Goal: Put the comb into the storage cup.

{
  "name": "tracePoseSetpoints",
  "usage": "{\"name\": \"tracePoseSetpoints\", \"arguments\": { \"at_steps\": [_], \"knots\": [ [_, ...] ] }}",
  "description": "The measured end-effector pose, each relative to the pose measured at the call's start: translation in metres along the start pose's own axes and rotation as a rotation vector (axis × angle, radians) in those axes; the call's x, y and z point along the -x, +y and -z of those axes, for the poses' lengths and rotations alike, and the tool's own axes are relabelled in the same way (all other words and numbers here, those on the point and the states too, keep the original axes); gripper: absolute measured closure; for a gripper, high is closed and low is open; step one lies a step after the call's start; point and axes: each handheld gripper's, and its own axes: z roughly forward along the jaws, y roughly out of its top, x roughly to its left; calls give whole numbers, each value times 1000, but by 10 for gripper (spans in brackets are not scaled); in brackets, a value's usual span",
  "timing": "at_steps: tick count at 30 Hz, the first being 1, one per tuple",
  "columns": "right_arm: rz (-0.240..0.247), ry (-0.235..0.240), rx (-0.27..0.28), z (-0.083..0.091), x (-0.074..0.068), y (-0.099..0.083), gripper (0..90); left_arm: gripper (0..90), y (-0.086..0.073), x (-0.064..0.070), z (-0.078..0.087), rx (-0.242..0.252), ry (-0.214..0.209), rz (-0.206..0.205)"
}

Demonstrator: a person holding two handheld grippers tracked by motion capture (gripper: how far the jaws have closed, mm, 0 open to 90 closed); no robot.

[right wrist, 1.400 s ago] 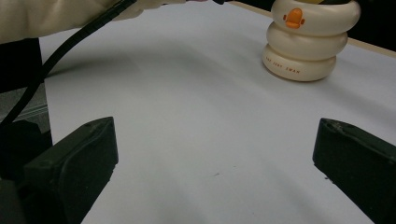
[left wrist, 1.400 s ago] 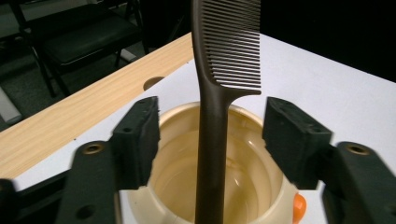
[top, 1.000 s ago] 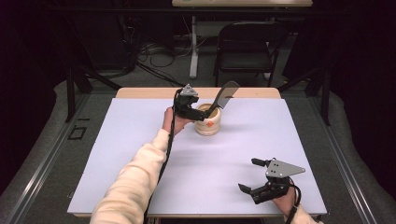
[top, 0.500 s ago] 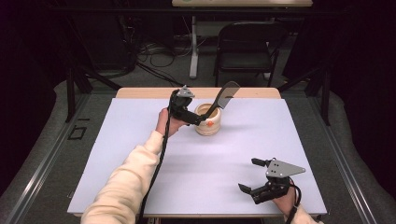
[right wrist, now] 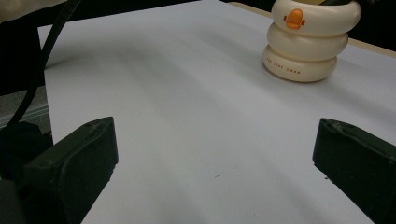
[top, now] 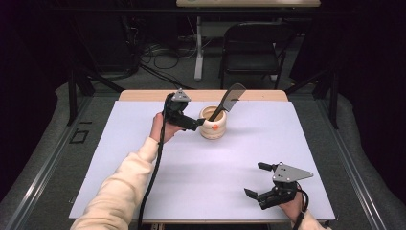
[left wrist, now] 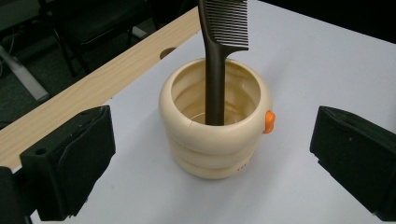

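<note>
The left claw (top: 197, 123) is hovering wide open just beside the cream, ring-stacked ceramic holder with an orange duck beak (top: 213, 123), gripping nothing. That holder is sitting near the middle of the white table's (top: 143, 163) far edge, and the dark plastic comb (left wrist: 219, 51) is standing inside it, handle down, leaning on the rim. I'd judge the comb's placing is done and little is left. The right claw (top: 261, 181) is resting open near the table's near right corner, well apart.
</note>
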Motion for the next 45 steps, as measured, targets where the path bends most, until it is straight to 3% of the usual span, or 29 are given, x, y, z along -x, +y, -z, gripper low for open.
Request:
{"name": "tracePoseSetpoints", "arguments": {
  "at_steps": [24,45],
  "knots": [
    [-2,0,0,0,0,0,0,0,-37,-5,35,-31,65,33],
    [-4,-1,-3,0,0,0,0,0,-70,5,66,-24,107,53]
  ]
}}
